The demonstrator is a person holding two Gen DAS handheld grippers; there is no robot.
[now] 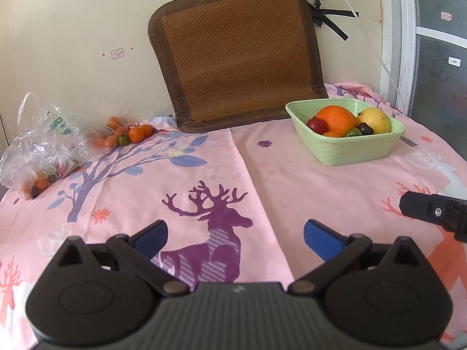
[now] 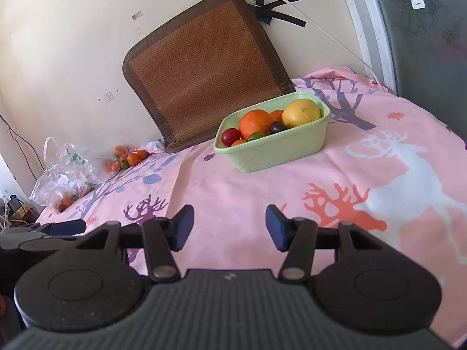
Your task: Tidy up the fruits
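Note:
A pale green basket [image 1: 354,150] [image 2: 280,148] stands on the pink cloth at the back right. It holds a large orange [image 1: 337,119] [image 2: 254,123], a yellow fruit [image 1: 375,120] [image 2: 302,113], a red fruit [image 1: 316,124] [image 2: 229,136], a dark plum [image 1: 365,129] [image 2: 277,127] and a small green one [image 1: 352,131] [image 2: 254,136]. Small oranges with one green fruit [image 1: 128,135] [image 2: 128,159] lie loose by the wall at the left. My left gripper [image 1: 235,237] is open over the purple deer print, empty. My right gripper [image 2: 229,227] is open too, nothing between its blue pads.
A clear plastic bag [image 1: 43,145] [image 2: 64,175] with more fruit lies at the far left edge. A brown woven mat [image 1: 236,55] [image 2: 204,70] leans on the wall behind the basket. A white cable [image 1: 376,49] hangs down at the right. The other gripper's fingertip [image 1: 423,208] shows at right.

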